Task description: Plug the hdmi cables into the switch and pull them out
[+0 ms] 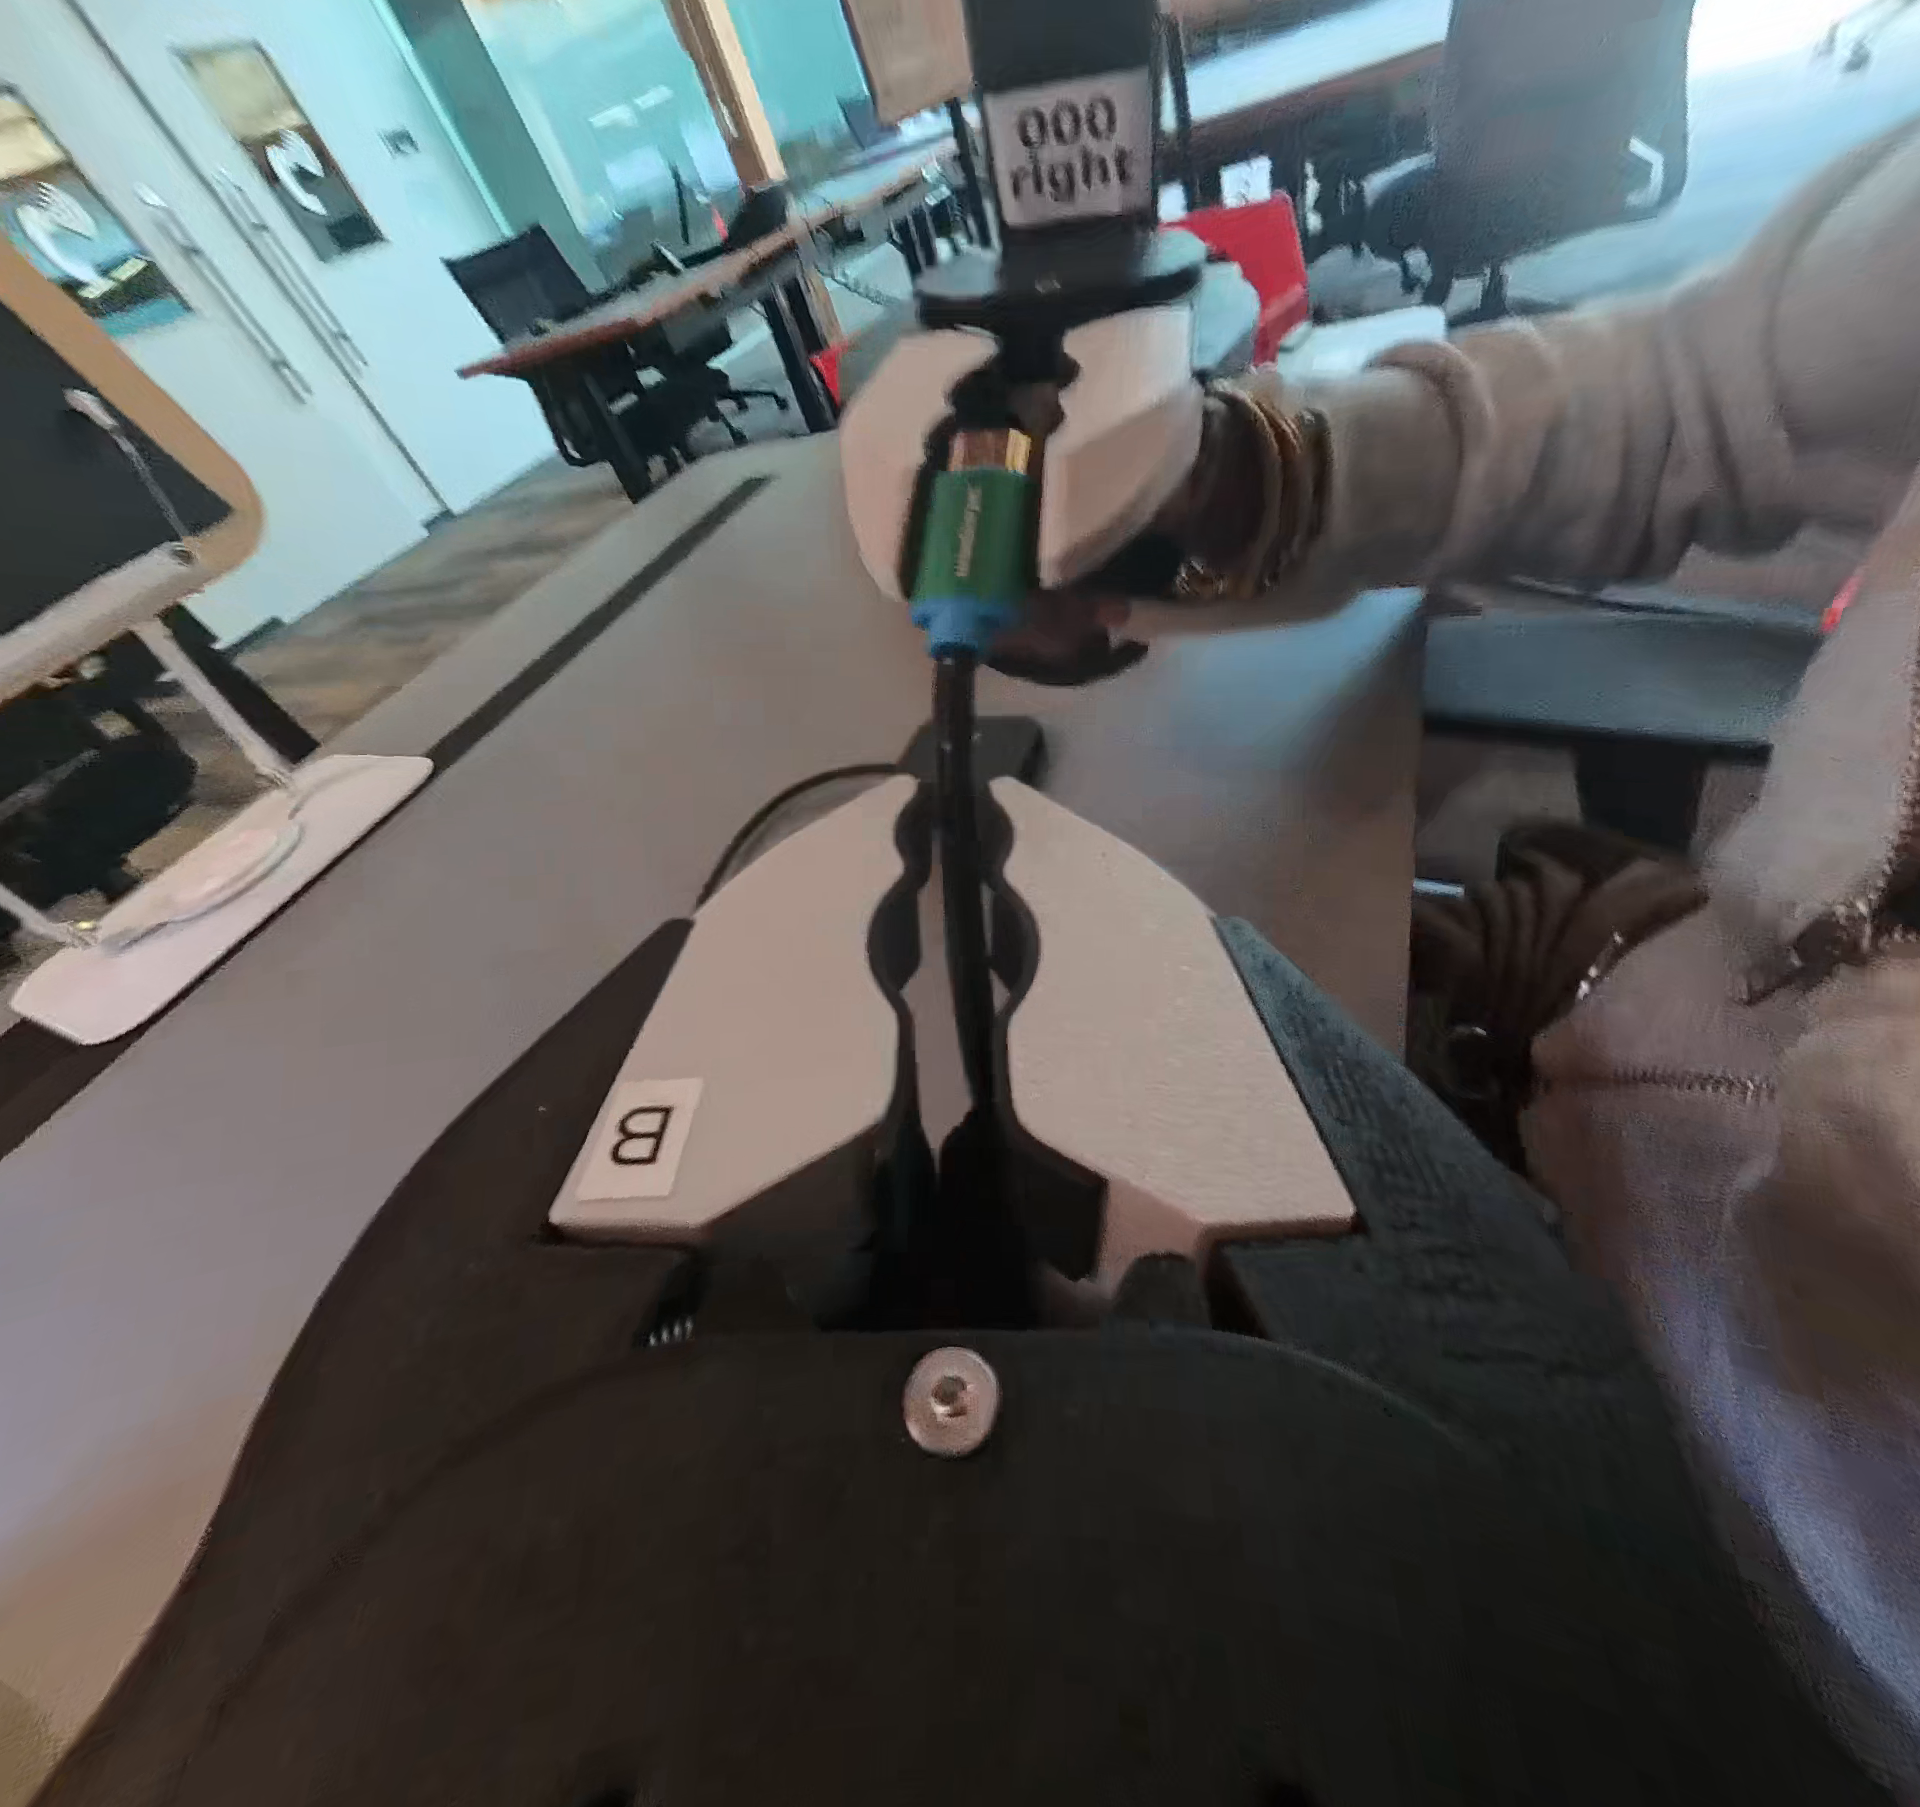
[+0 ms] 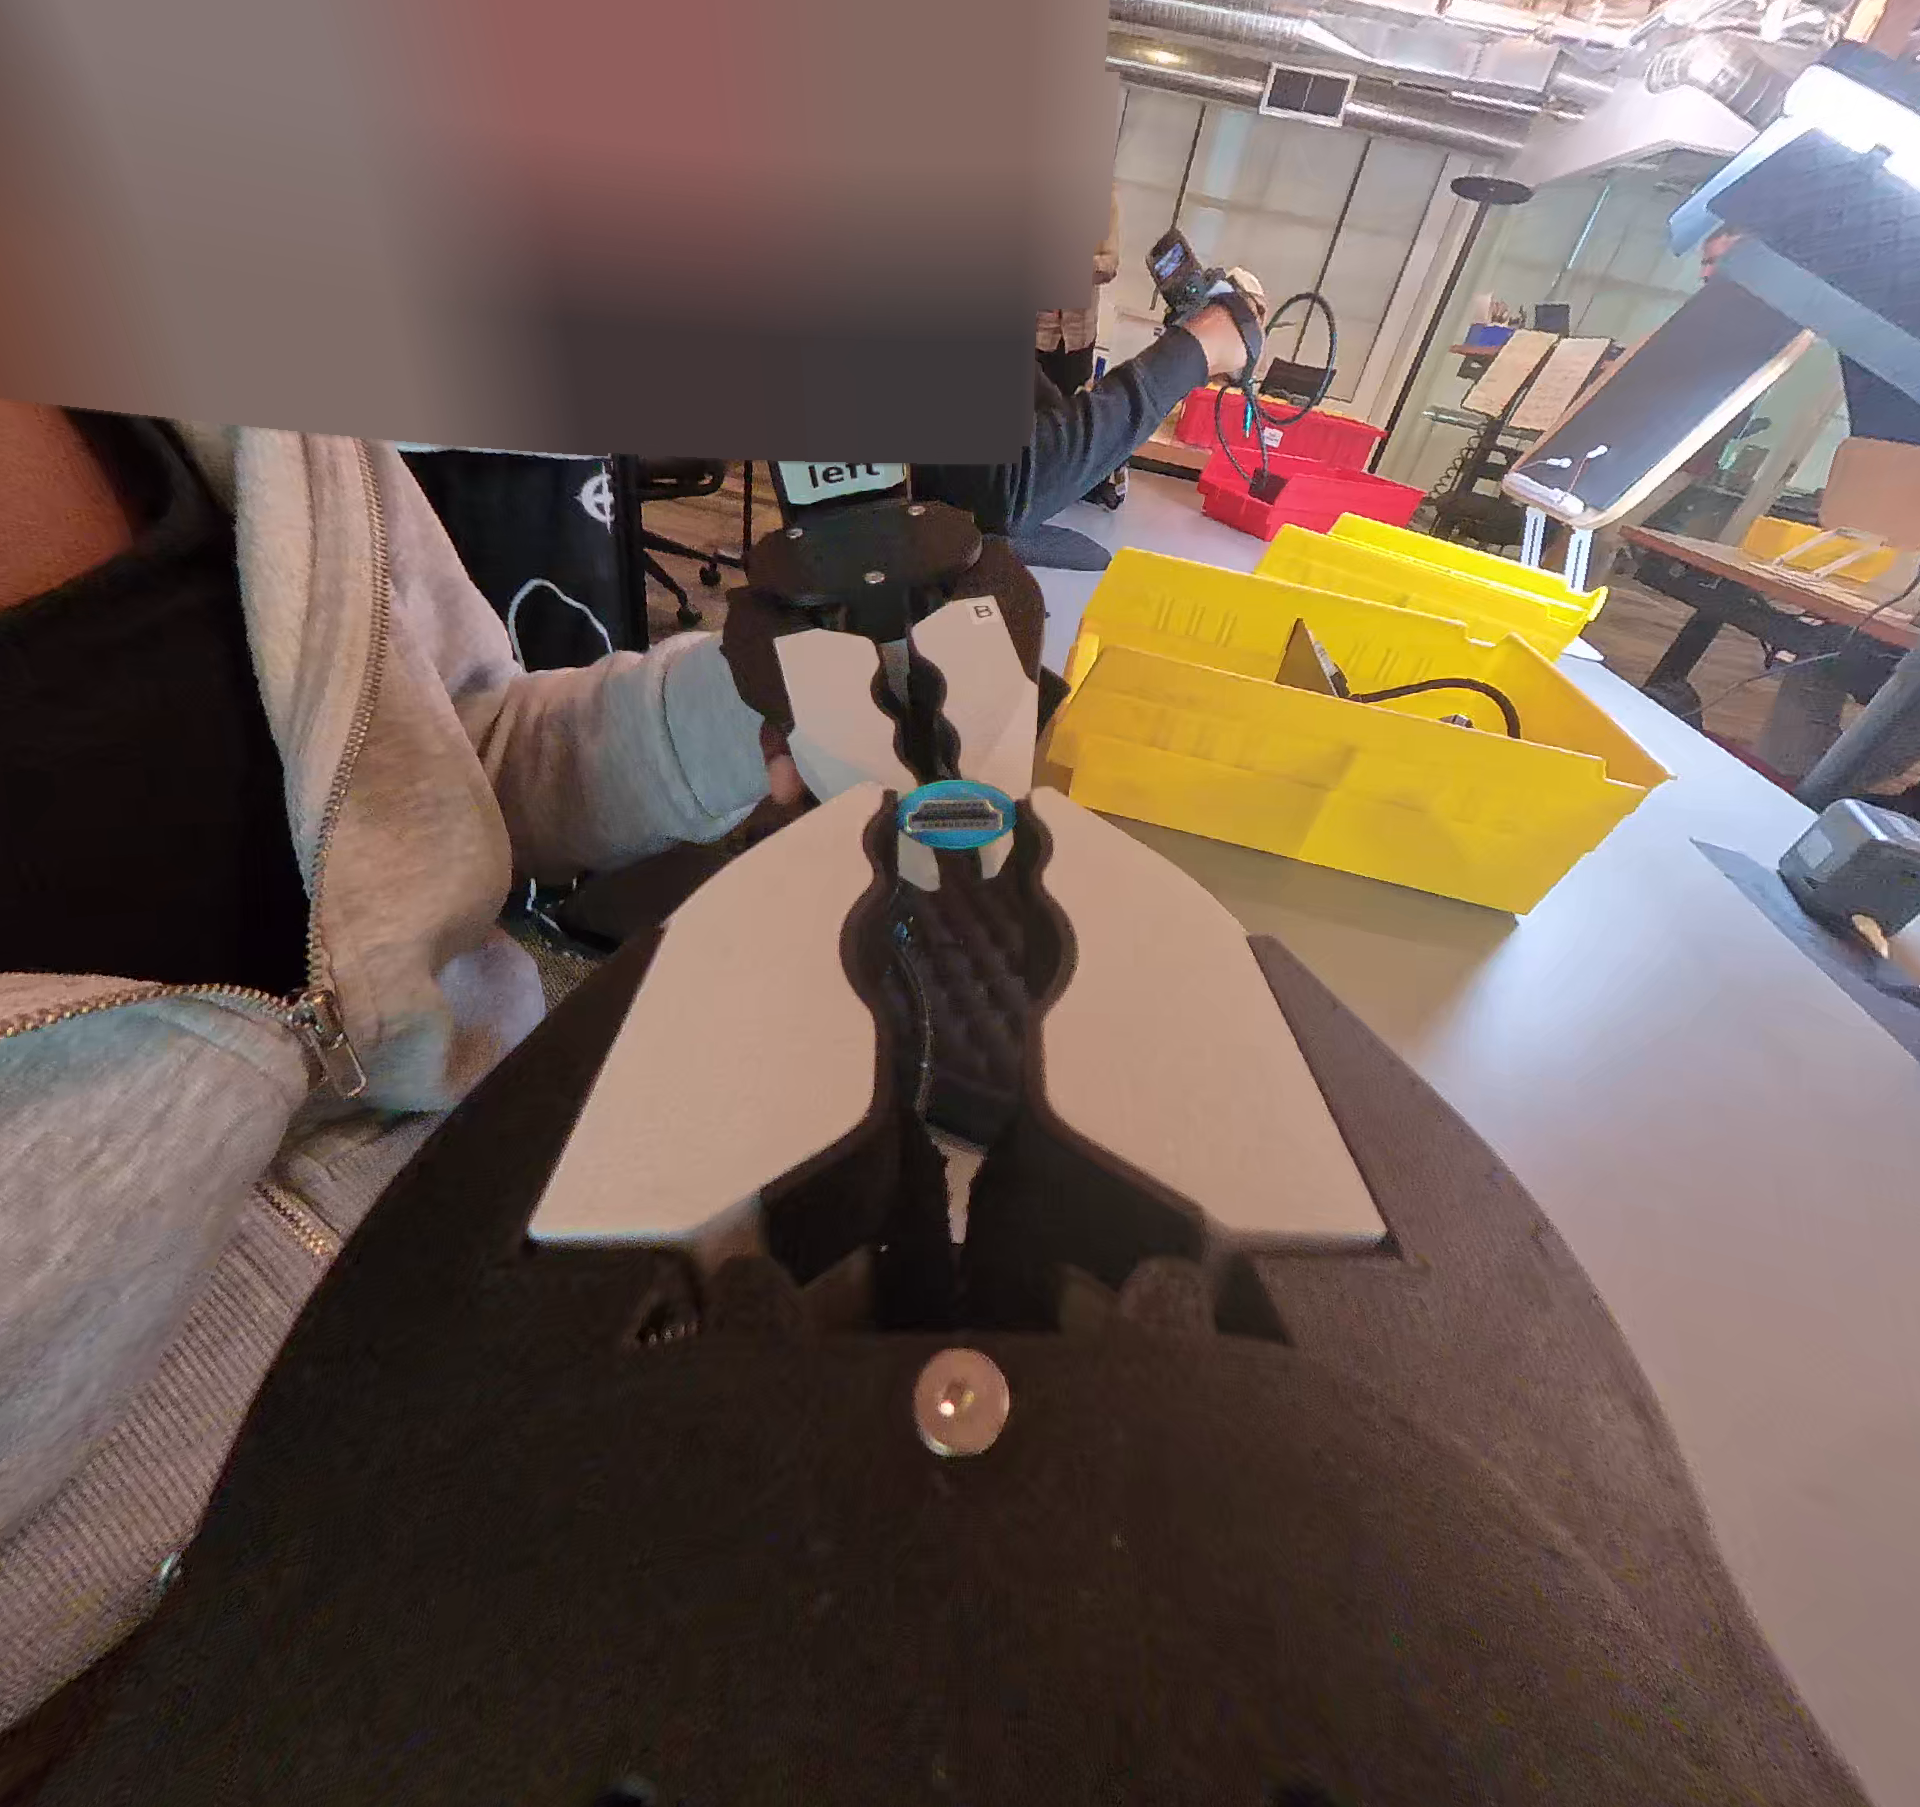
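A green HDMI plug [image 1: 971,531] with a blue collar and a gold metal end is held in the air above the grey table [image 1: 499,874]. My right gripper [image 1: 971,578] is shut on it. In the right wrist view the plug's metal end [image 2: 954,815] faces the camera between my right gripper's [image 2: 954,801] tips. Its black cable [image 1: 961,884] runs down from the plug, and my left gripper [image 1: 951,791] is shut on it. The left gripper [image 2: 920,770] also shows just beyond the plug in the right wrist view. A small black flat object [image 1: 982,741] lies on the table under the cable; I cannot tell what it is.
Yellow bins [image 2: 1351,781] stand on the table to the right, with red bins [image 2: 1299,495] behind them. A dark device [image 2: 1849,869] sits at the right table edge. A white stand base [image 1: 208,884] is at the left. My grey sleeve [image 1: 1558,469] crosses from the right.
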`<state>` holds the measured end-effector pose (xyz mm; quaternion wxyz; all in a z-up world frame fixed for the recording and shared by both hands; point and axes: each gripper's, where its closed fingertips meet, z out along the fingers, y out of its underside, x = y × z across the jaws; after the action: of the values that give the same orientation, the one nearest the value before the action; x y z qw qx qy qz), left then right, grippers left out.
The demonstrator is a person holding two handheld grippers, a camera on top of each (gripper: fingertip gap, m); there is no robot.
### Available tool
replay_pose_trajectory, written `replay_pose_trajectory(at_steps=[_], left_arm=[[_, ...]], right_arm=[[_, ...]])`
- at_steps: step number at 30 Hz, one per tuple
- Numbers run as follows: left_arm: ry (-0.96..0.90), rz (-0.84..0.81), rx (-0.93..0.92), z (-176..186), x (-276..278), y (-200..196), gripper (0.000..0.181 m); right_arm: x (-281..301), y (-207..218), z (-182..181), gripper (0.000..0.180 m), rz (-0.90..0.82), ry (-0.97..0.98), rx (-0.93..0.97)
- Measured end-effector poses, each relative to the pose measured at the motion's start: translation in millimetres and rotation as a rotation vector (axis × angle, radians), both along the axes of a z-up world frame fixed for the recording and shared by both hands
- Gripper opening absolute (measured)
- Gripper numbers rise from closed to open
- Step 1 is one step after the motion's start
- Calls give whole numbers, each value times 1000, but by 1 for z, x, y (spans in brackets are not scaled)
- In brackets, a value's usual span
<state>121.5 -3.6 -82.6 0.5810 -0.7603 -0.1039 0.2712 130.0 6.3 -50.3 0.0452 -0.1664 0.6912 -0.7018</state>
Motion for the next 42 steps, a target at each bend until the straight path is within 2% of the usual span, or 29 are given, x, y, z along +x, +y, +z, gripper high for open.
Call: replay_pose_trajectory(at_steps=[3,7,11,15,18,20,23,26,28,29,32,34,36,38,40,42], left_arm=[[-43,-8,-2,-3,-1,0,5],[-48,-10,-53,-3,-1,0,5],[-50,-1,-70,-4,-3,3,5],[-43,1,-69,-3,-2,4,5],[-39,5,-75,-4,-1,3,5],[-34,3,-74,-4,-1,2,5],[0,77,1,7,-10,-5,12],[172,218,273,56,-10,-30,33],[230,152,481,85,14,-37,35],[217,74,519,89,26,-30,36],[159,-134,484,75,42,10,38],[149,-155,510,65,36,31,38],[217,-102,626,67,25,33,39],[242,-52,783,78,17,16,38],[228,-72,921,92,21,-8,46],[247,-26,962,100,21,-30,47]], right_arm=[[-3,1,-4,21,-23,43,76],[-9,7,-4,37,-75,182,303],[-5,8,2,35,-106,256,513],[-6,6,-7,33,-151,286,686],[-5,6,-13,22,-159,302,756],[-5,5,-14,22,-165,320,768],[-9,0,-7,22,-201,361,726],[-26,-9,8,22,-278,473,677],[-36,-20,26,22,-334,545,612],[-40,-29,38,22,-359,580,565],[-33,-62,90,22,-390,624,317],[-13,-76,134,22,-359,593,67],[18,-76,167,21,-242,480,-153],[41,-72,166,21,-80,324,-216],[46,-74,139,21,4,222,-166],[38,-76,106,21,15,179,-111]])
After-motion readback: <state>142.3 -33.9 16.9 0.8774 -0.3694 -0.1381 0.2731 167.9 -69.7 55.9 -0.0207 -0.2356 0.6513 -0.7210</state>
